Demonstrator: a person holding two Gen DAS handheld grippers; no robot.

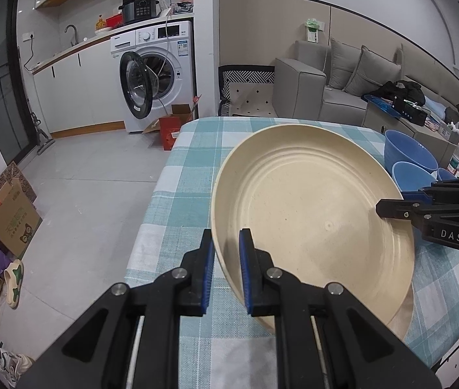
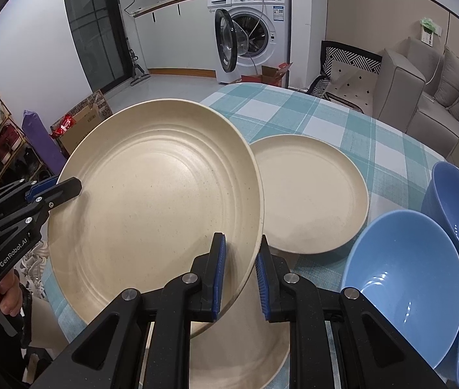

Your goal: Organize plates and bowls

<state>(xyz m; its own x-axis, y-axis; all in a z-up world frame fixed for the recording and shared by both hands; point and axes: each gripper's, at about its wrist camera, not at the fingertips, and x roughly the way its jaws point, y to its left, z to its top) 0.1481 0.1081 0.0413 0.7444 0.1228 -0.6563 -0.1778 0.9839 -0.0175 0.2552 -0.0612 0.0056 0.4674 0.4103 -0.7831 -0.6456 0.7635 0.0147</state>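
With both grippers clamped on opposite rims of the big plate [image 2: 151,201], I hold it tilted above the checked table [image 2: 343,120]: my left gripper [image 1: 226,269] pinches its near edge in the left view, and my right gripper [image 2: 240,275] pinches the rim on the other side. Just right of the big plate a smaller plate [image 2: 313,194] lies flat on the cloth, another cream plate [image 2: 245,356] sits under it, and three blue bowls [image 2: 404,278] cluster further right.

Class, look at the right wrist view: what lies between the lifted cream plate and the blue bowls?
A smaller cream plate lies flat on the checked tablecloth, between the lifted plate and the blue bowls.
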